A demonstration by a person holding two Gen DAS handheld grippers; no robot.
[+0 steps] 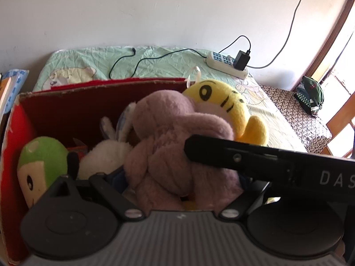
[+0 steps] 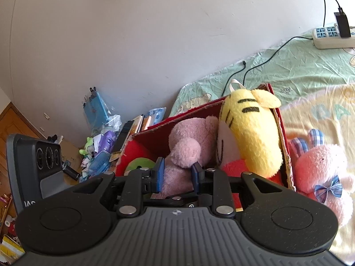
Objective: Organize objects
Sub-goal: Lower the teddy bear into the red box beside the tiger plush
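A red cardboard box (image 1: 66, 110) (image 2: 142, 144) stands on the bed, packed with plush toys. A big pale pink plush (image 1: 168, 137) (image 2: 190, 146) lies on top in the middle. My right gripper (image 2: 178, 175) is shut on a lower part of it, blue pads (image 2: 160, 175) pressing from both sides. My left gripper (image 1: 168, 166) is open wide, with the pink plush between its spread fingers; its right finger is hidden behind the right gripper's black body (image 1: 266, 161). A yellow tiger plush (image 1: 224, 106) (image 2: 248, 133) leans at the box's right end.
A green plush (image 1: 42, 157) and a white plush (image 1: 104, 157) lie in the box's left part. A pink pig plush (image 2: 319, 168) with a blue bow lies outside the box on the bed. A power strip (image 1: 226, 63), charger and cables sit by the wall. Clutter (image 2: 99, 146) fills the floor.
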